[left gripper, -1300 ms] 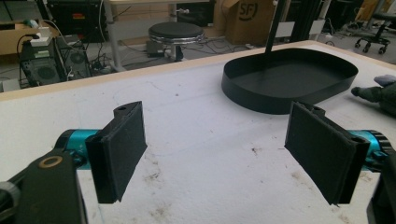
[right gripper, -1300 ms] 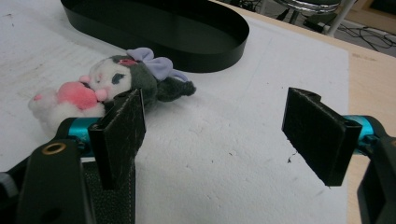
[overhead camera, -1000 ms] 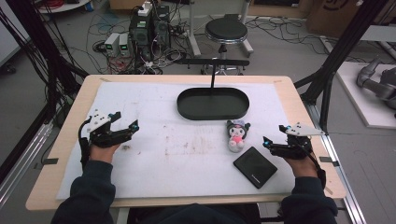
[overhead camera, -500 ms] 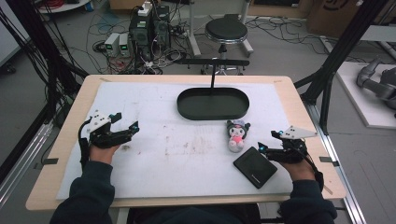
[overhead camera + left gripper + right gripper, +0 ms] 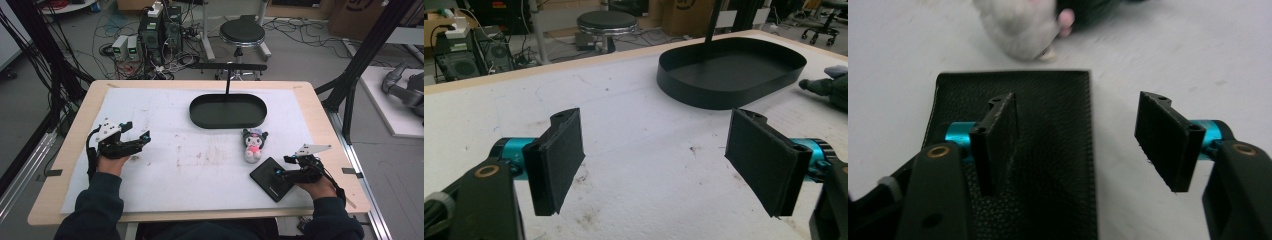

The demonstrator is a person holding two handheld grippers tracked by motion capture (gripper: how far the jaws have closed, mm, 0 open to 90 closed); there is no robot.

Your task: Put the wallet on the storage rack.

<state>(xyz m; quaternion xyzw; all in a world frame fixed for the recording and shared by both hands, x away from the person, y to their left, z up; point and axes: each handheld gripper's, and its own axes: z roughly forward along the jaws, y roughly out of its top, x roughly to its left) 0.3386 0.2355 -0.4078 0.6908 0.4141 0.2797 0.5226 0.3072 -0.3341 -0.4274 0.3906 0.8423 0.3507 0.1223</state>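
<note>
Right gripper view, lower centre: my right hand-held gripper (image 5: pixel 1075 145) straddles the wallet's (image 5: pixel 1048 150) edge, jaws closing, nothing gripped yet. Thin, stiff, grainy leather; I'd pinch that edge.

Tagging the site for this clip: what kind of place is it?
Most likely a robotics lab or data-collection workshop: a dark metal frame around the table, computer towers with loose cables on the floor, and a stool behind.

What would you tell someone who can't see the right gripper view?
The right gripper hangs open over a black wallet, one jaw above it and one past its edge; the jaws have just been closing. A plush toy lies beyond.
</note>
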